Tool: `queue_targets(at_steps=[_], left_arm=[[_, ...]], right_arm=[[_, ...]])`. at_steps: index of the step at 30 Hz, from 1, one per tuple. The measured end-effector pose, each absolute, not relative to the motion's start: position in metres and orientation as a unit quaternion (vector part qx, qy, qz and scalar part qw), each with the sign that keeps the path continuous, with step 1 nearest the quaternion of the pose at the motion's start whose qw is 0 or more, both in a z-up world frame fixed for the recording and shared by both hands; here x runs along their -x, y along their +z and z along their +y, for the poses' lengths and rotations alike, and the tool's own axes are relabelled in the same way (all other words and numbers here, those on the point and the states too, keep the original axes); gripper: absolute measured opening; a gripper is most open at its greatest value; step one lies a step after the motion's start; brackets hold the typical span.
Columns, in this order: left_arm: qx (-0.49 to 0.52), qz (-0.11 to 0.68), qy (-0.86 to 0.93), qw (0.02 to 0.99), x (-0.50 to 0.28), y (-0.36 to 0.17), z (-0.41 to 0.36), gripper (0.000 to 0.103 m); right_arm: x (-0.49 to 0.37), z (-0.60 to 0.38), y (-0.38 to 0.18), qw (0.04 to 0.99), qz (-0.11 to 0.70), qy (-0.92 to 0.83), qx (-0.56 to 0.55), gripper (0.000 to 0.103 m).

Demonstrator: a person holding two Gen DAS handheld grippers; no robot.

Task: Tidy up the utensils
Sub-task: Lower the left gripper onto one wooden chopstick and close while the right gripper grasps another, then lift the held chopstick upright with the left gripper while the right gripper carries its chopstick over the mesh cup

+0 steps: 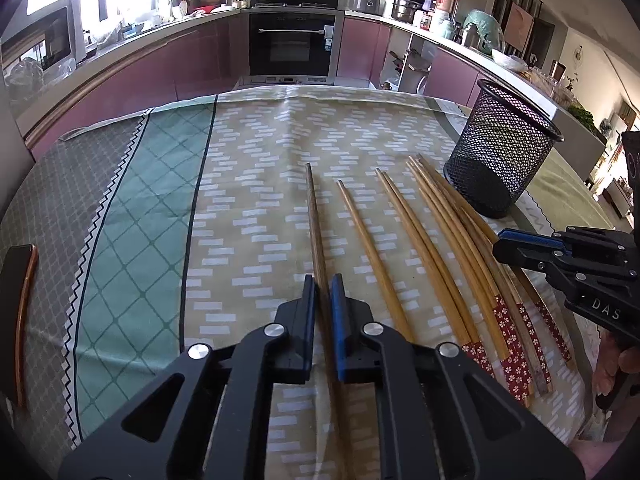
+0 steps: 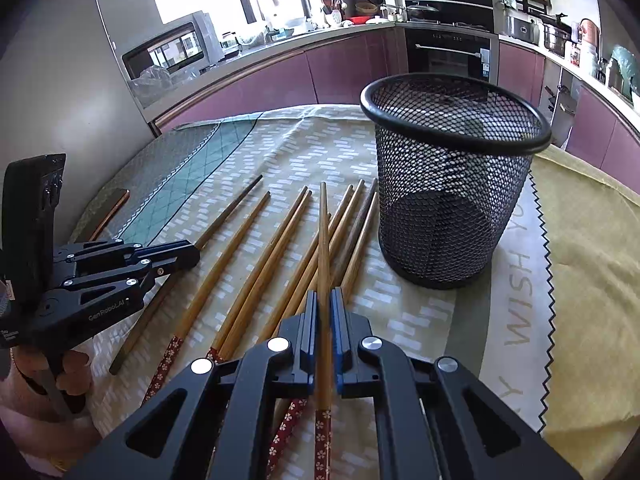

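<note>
Several wooden chopsticks (image 1: 436, 248) lie side by side on the patterned tablecloth (image 1: 256, 168), some with red flowered ends (image 1: 516, 364). My left gripper (image 1: 323, 284) is shut on a dark brown chopstick (image 1: 314, 216) at the left of the row. My right gripper (image 2: 324, 300) is shut on a light chopstick (image 2: 323, 236) and holds it a little above the others, pointing toward the black mesh cup (image 2: 452, 184). The cup stands upright and looks empty; it also shows in the left wrist view (image 1: 500, 148). The right gripper also shows in the left wrist view (image 1: 504, 240), and the left gripper in the right wrist view (image 2: 192, 250).
A dark phone-like object (image 1: 18, 312) lies on the table's left edge. A yellow cloth (image 2: 592, 264) covers the table right of the cup. Kitchen counters, purple cabinets and an oven (image 1: 292, 40) stand beyond the table.
</note>
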State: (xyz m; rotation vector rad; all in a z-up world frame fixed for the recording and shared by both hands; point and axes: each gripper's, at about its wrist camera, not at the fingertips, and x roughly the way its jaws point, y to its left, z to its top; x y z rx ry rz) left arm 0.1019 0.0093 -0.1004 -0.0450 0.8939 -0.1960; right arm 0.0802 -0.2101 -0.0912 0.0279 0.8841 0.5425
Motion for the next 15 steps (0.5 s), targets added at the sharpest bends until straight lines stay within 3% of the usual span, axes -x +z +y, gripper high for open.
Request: queue_targets(at_steps=[15], left_arm=[[0.06, 0.383, -0.173, 0.906, -0.081, -0.048, 0.011, 0.008]], right_arm=[[-0.055, -0.246, -0.037, 0.9, 0.335, 0.277, -0.039, 0.006]])
